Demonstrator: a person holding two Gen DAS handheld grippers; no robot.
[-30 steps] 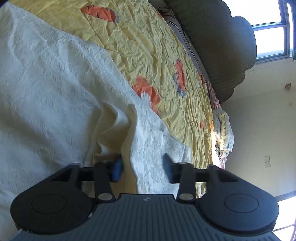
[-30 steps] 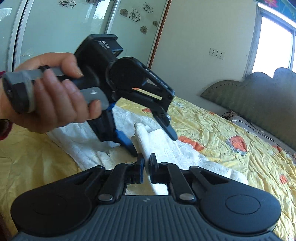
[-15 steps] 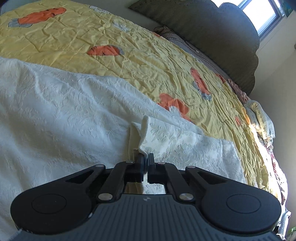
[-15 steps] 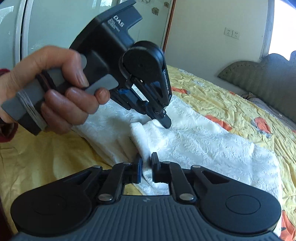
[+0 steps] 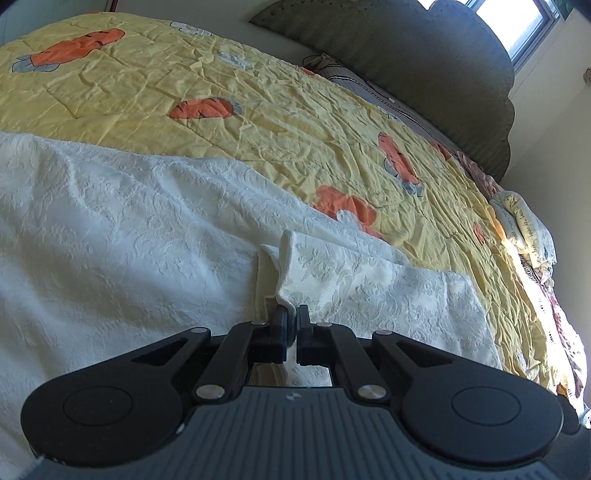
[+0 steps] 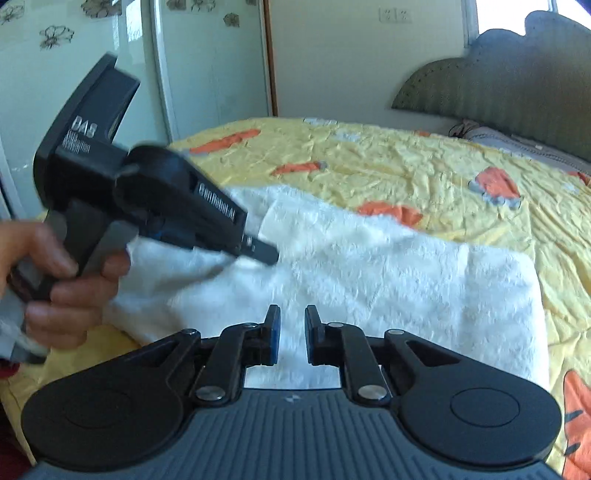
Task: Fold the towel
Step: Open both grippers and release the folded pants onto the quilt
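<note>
The white towel (image 5: 129,236) lies across the yellow bedspread (image 5: 258,110); the left gripper (image 5: 291,321) is pinched on a bunched ridge of it, though its jaws have just been easing open, so that fold could slip out; the right gripper (image 6: 291,325) looks parted, with towel under the gap but nothing clamped; plenty of open bed past the towel's far edge, headboard (image 6: 498,92) well apart.

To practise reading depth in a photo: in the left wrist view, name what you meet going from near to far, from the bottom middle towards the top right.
white towel → yellow carrot-print bedspread → green headboard → window
</note>
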